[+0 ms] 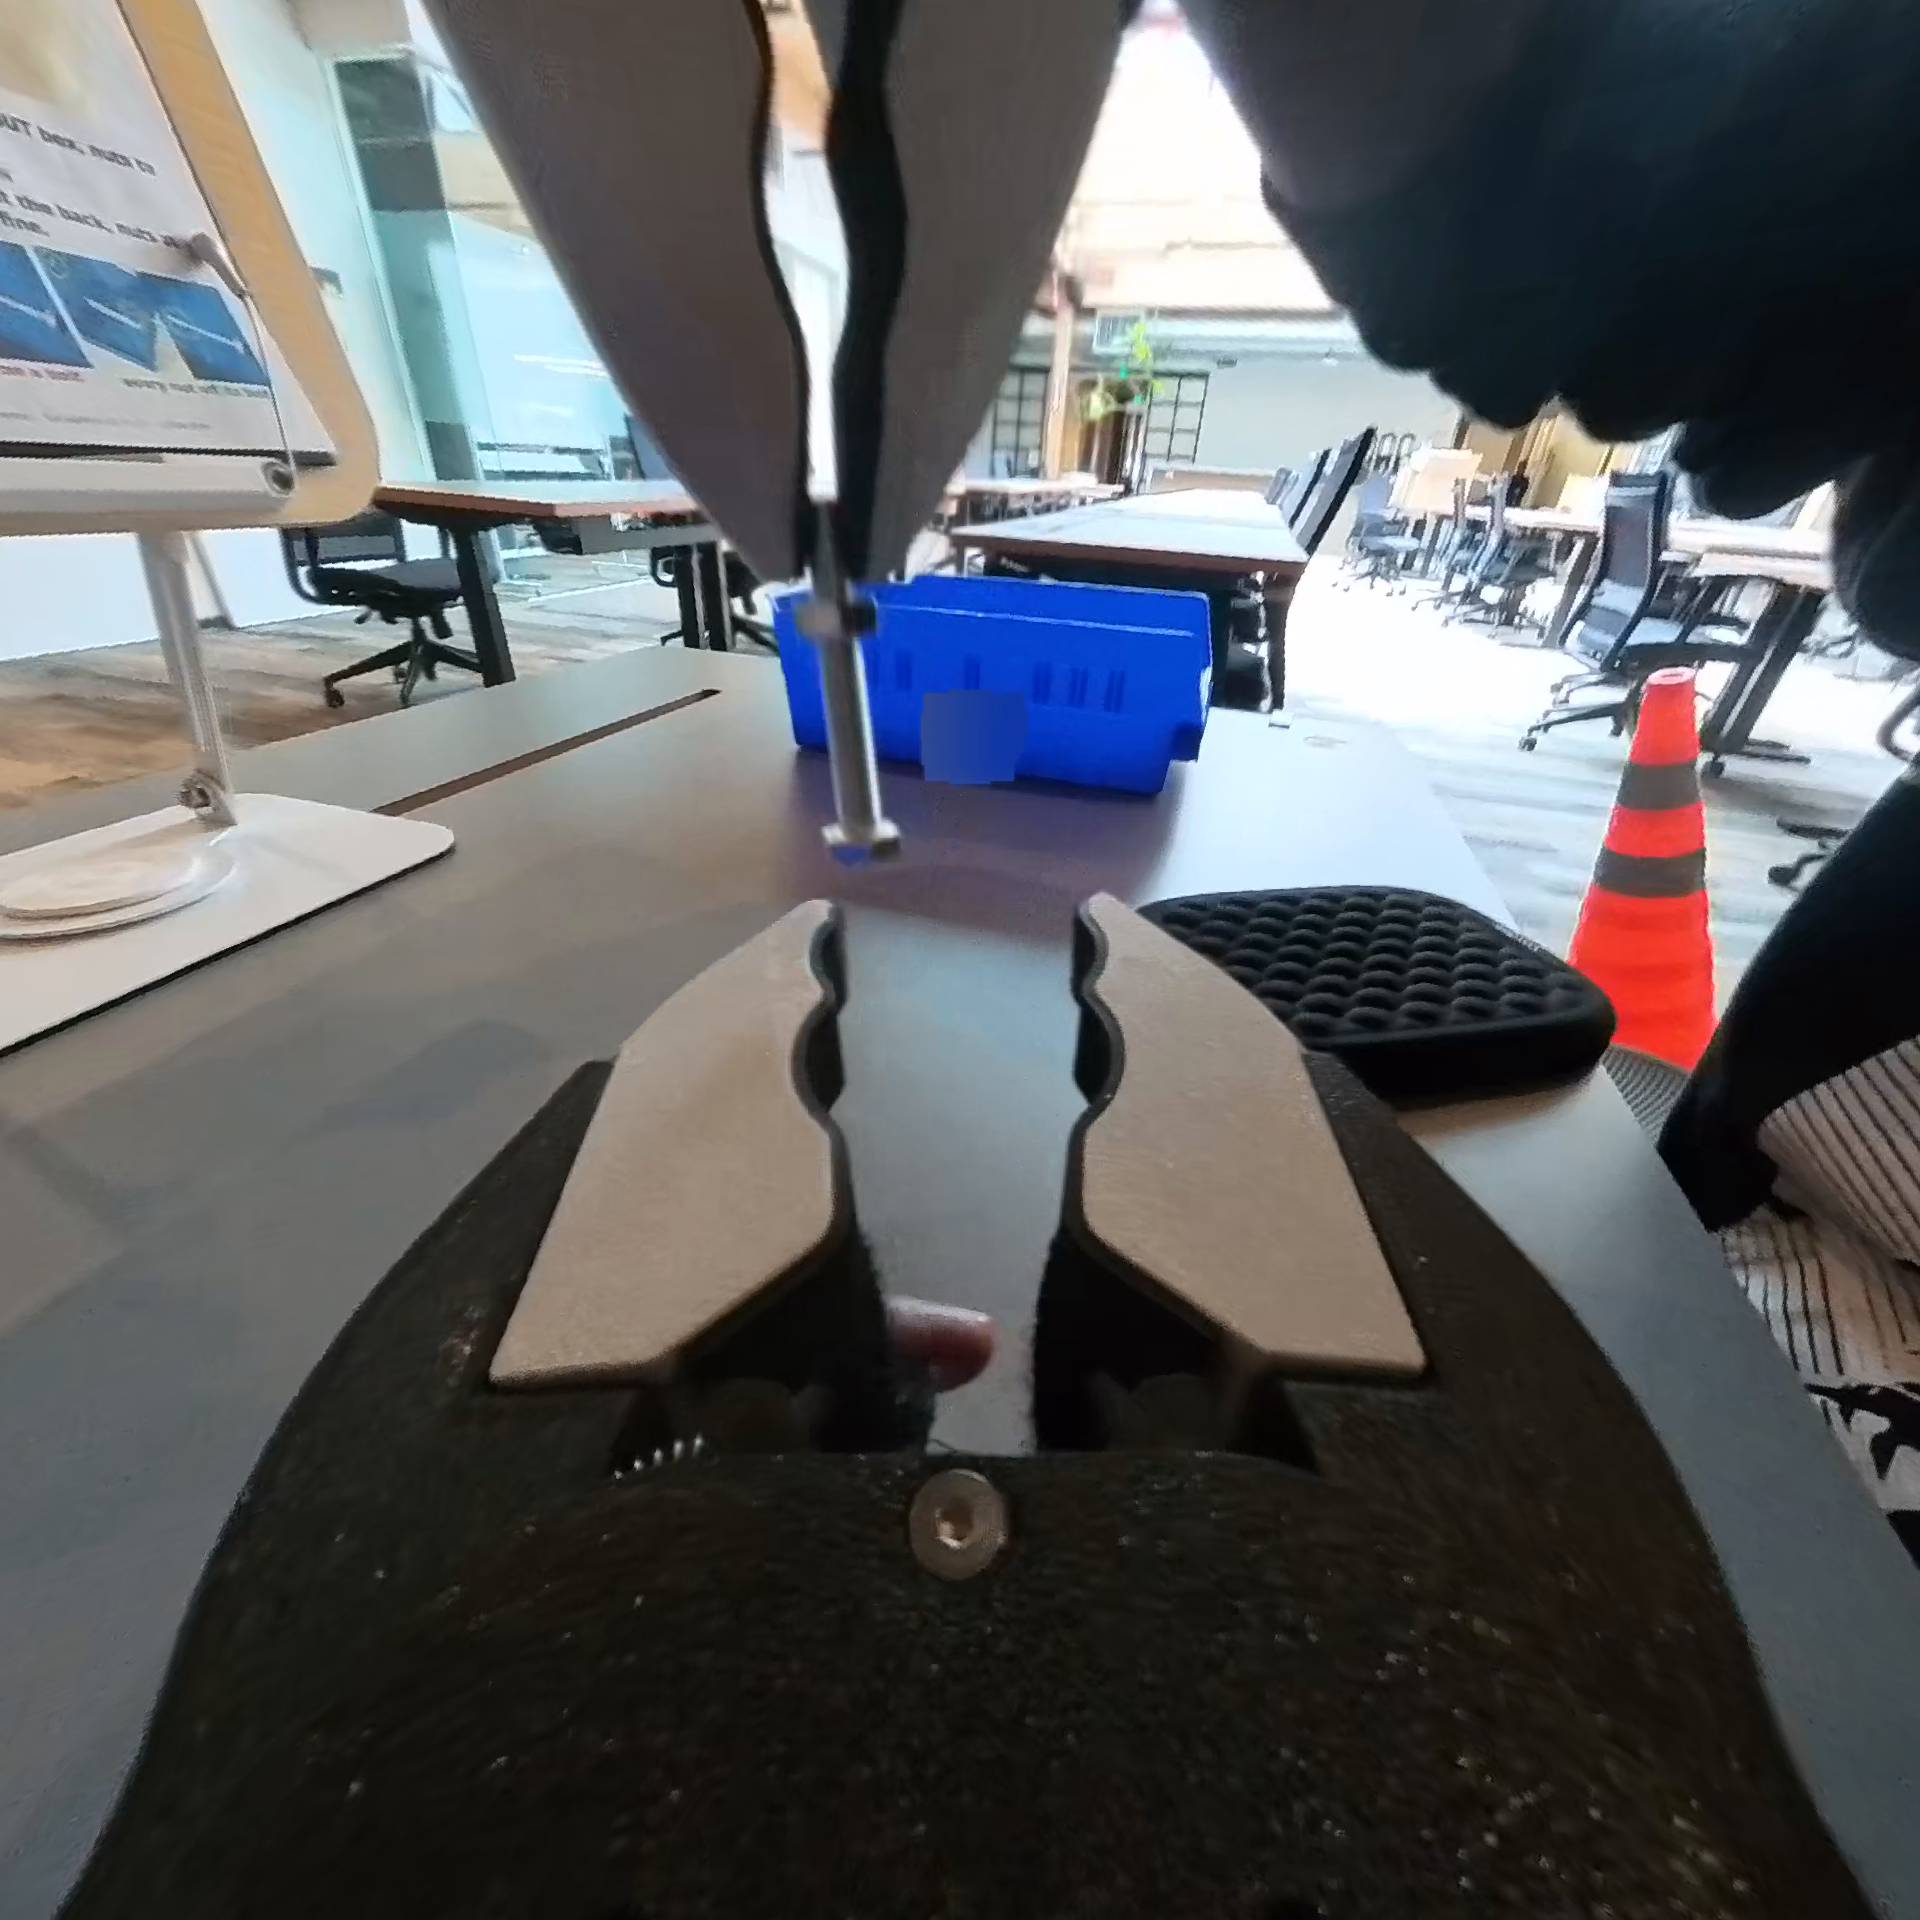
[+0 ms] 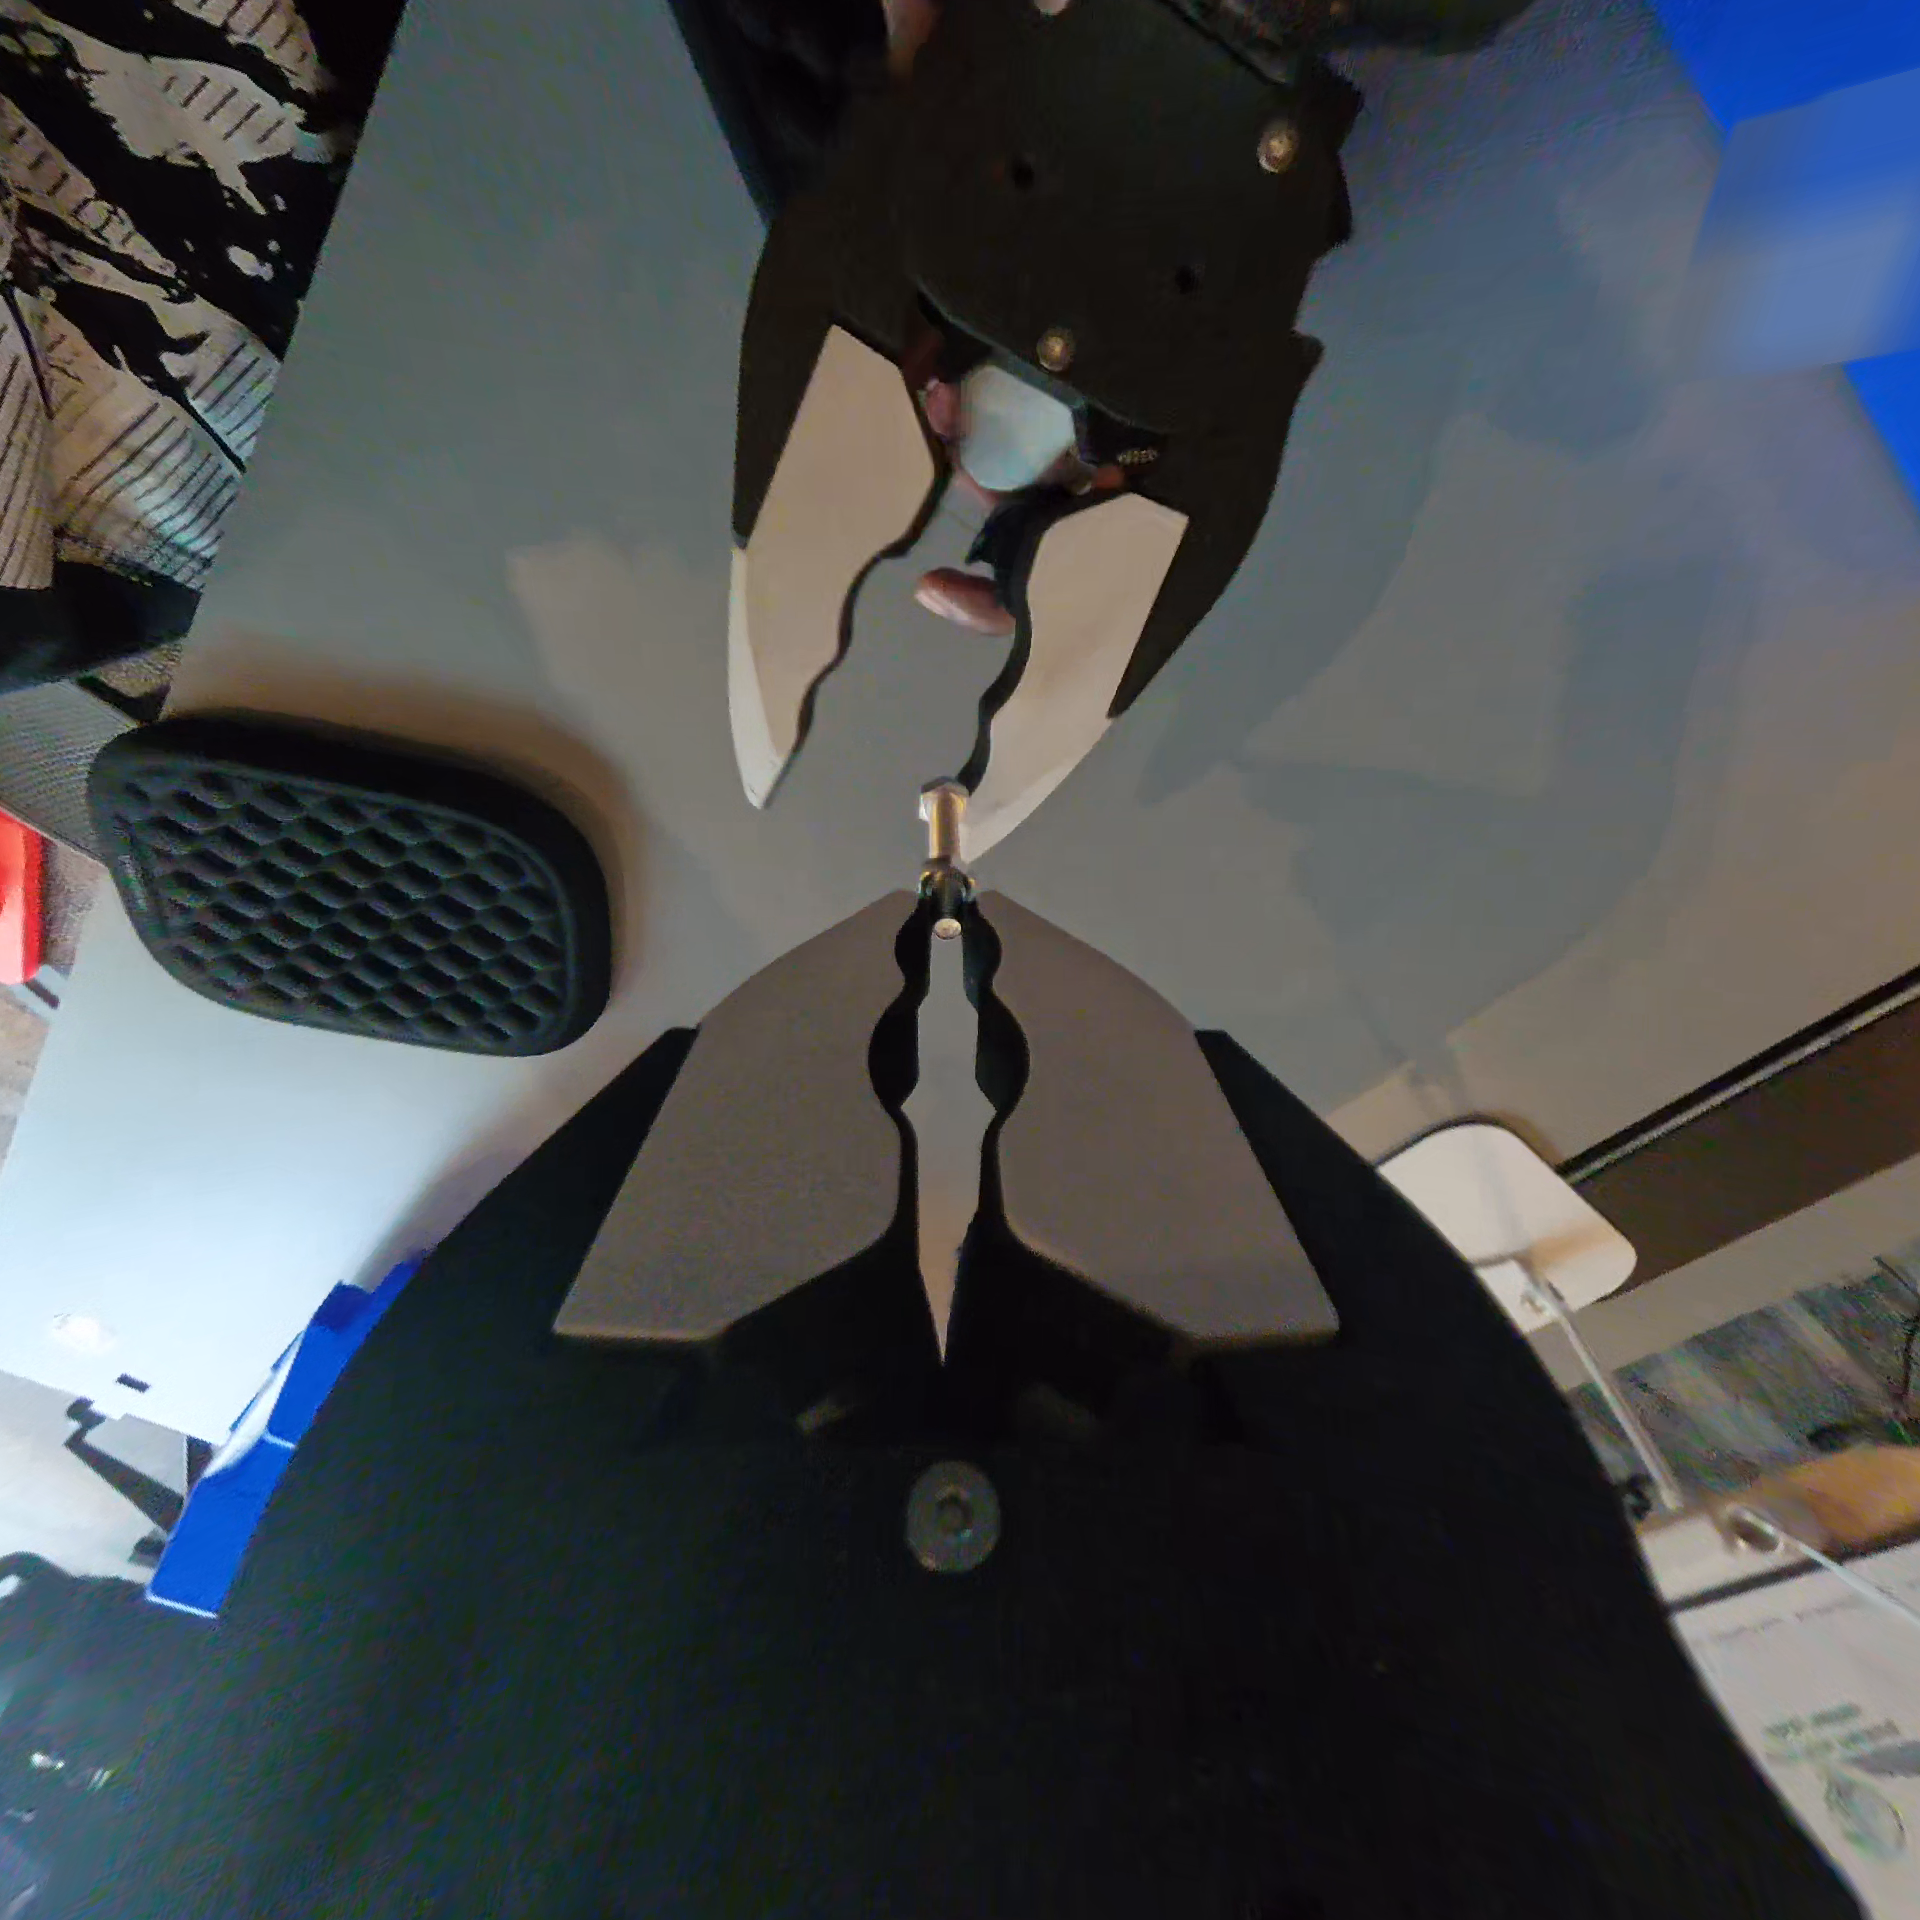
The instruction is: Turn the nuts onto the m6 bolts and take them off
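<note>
One bolt is all that's in play, and it hangs head-down from my right tool, which is clenched on the threaded end where the nut sits at the fingertips. My left tool is released, its fingers spread wide with only bare desk showing between them.

My main worry is that the grasp is narrow and at the very tip of the fingers. If the pads are on the nut alone, the bolt could wobble or unscrew itself free and drop onto the desk, then roll toward the near edge by the black mesh pad. I can't quite tell from the right wrist view whether the pads press the nut's flats or the threads beside it, since that spot is small and dark. A second risk is that my left tool closes off-centre, because the bolt head lines up with one finger rather than the middle of the gap, and a lopsided close would knock the bolt sideways in the right grasp.

The bolt head hovers just above and beyond the left tool's fingertips, apart from them, over the middle of the desk, with the blue bin behind it toward the far edge.
</note>
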